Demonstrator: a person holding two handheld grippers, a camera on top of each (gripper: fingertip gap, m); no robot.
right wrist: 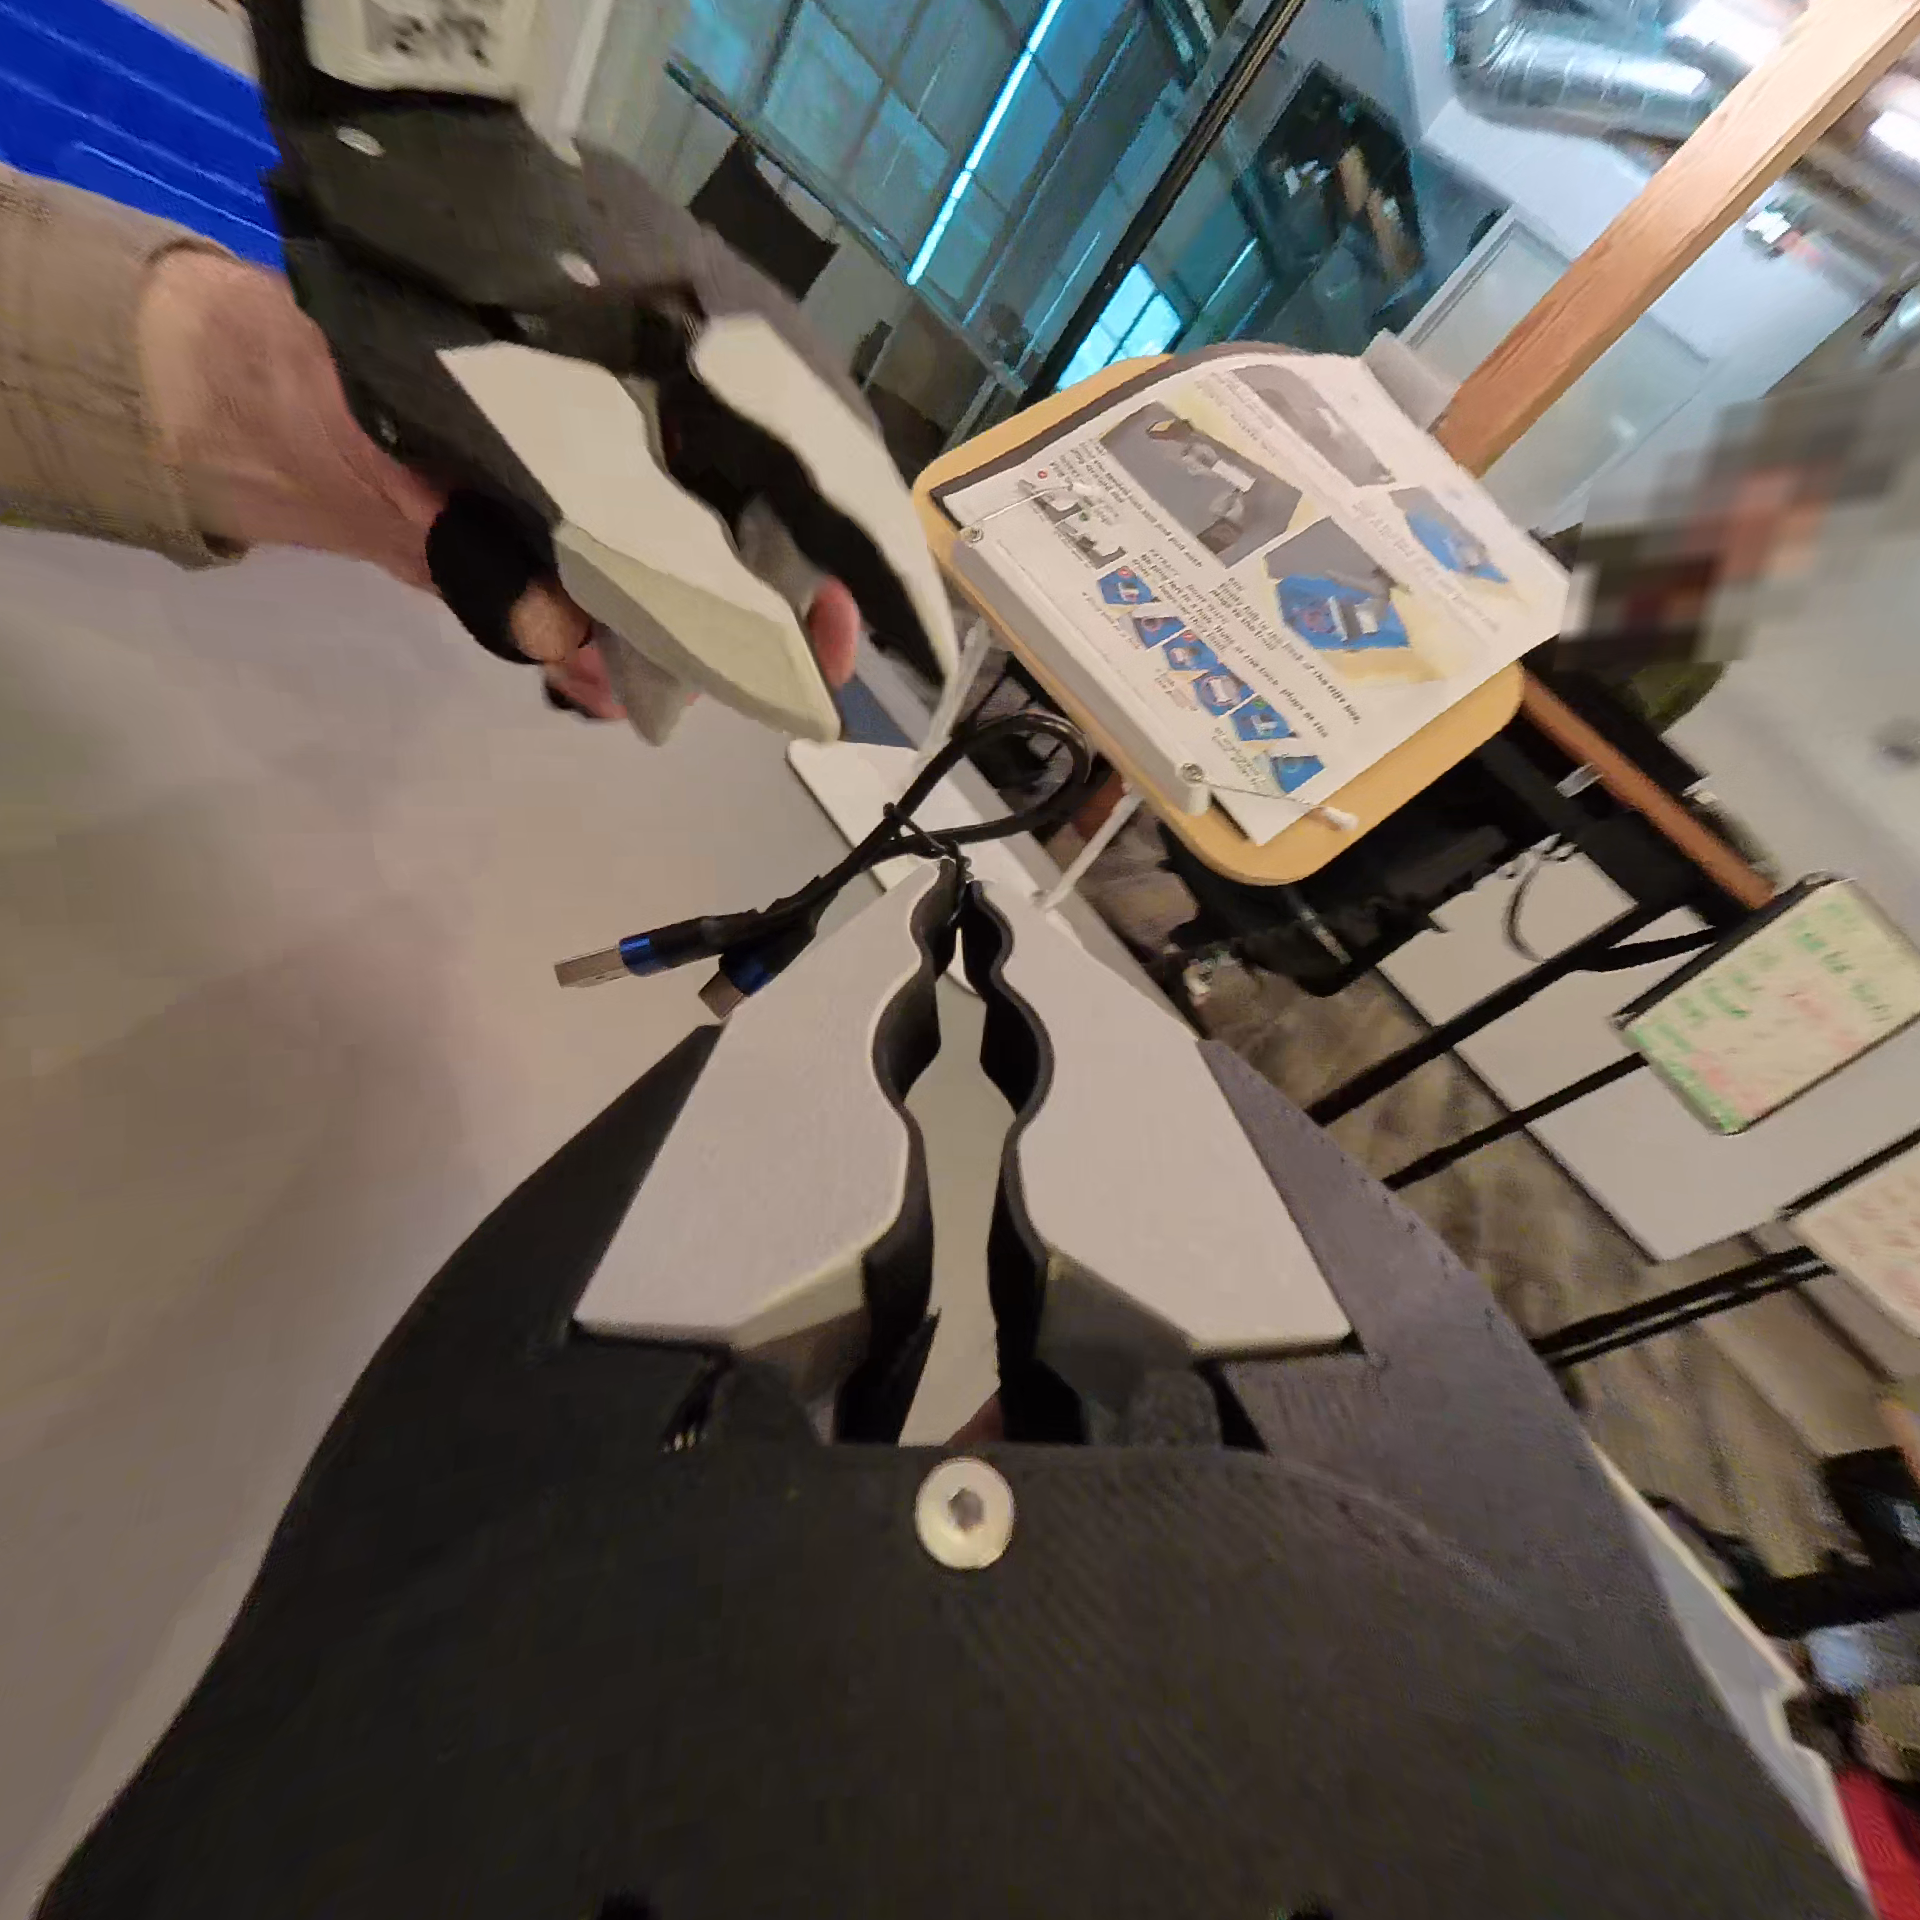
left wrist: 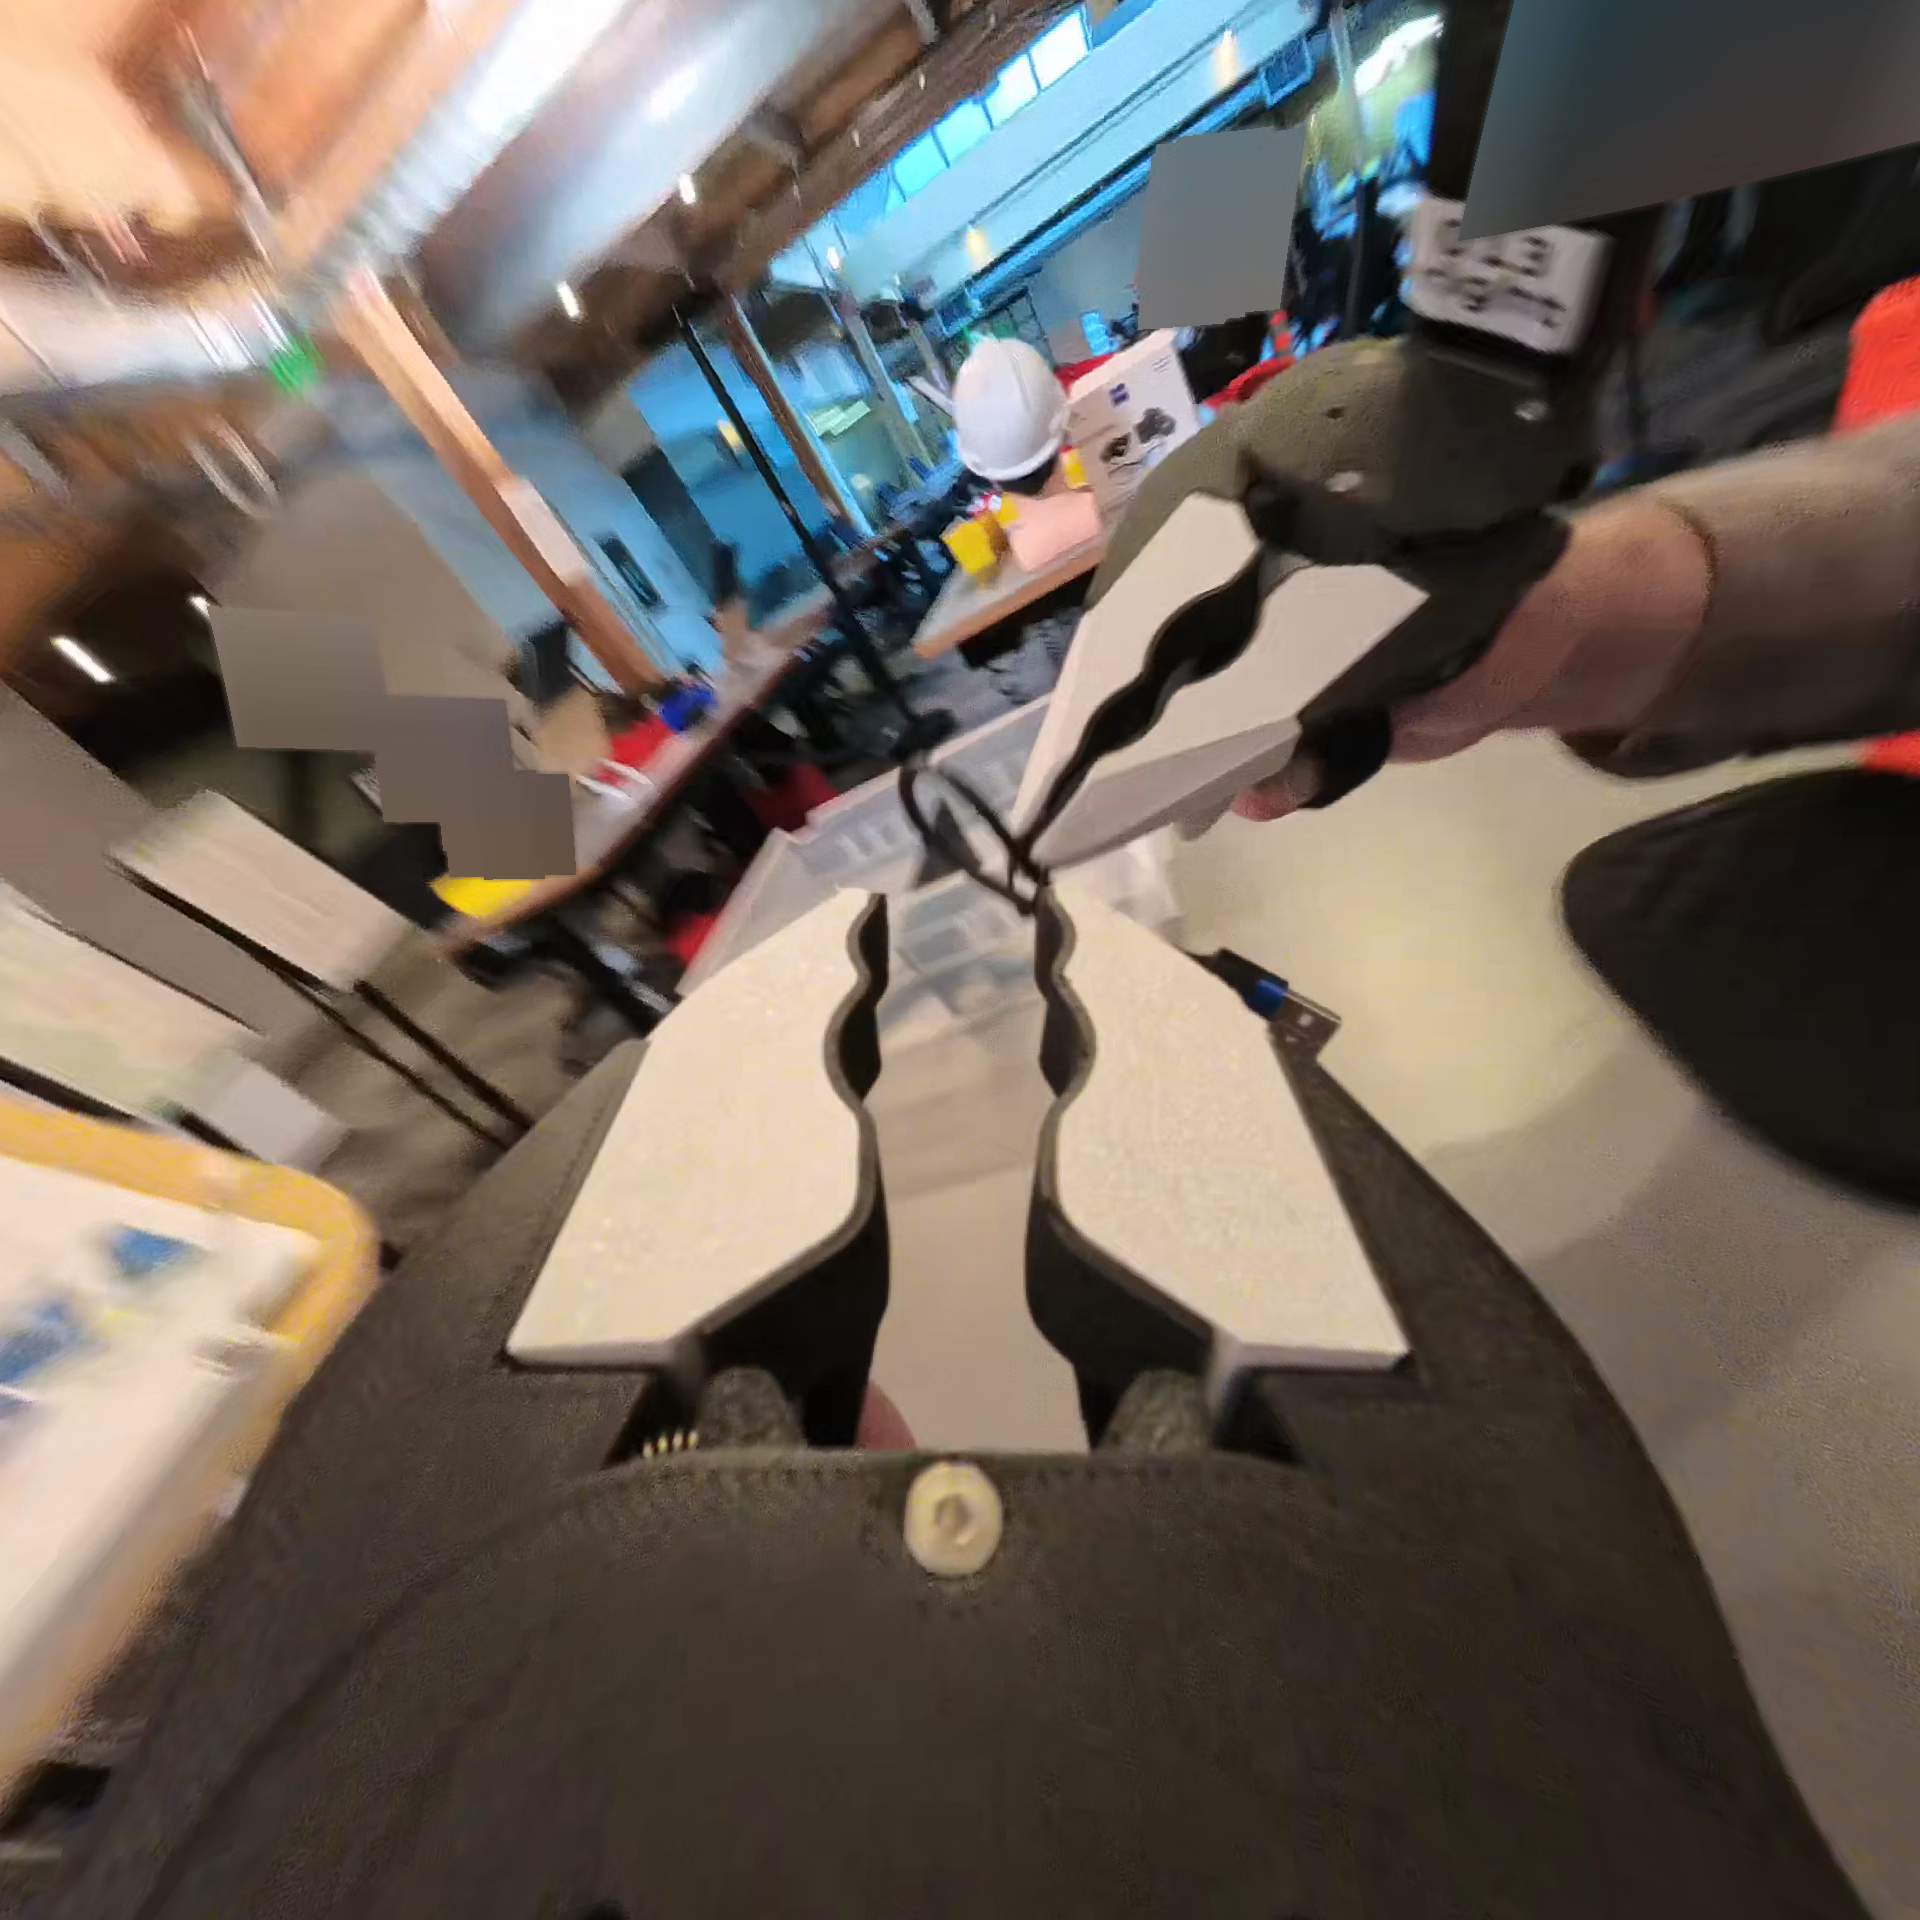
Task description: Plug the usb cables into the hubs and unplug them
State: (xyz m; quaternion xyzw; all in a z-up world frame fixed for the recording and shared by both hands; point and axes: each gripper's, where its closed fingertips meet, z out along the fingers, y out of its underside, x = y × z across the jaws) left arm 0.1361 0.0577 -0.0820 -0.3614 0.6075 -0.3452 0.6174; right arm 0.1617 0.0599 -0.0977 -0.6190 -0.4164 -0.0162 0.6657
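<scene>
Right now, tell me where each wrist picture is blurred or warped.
Left wrist view: left background smeared by motion, own left gripper sharp, wide-angle bending at the edges. Right wrist view: black blue-collared USB cable crisp, other gripper's hand soft.

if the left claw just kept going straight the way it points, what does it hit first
Probably the black usb cable bundle that the right claw pinches just past the open left claw; its loop hangs right ahead of the tips. Behind it sit clear plastic bins. Depth is hard to judge, so it might pass just under.

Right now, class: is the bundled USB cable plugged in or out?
Out: both plugs of the USB cable hang bare while the right gripper pinches its tie.
</scene>
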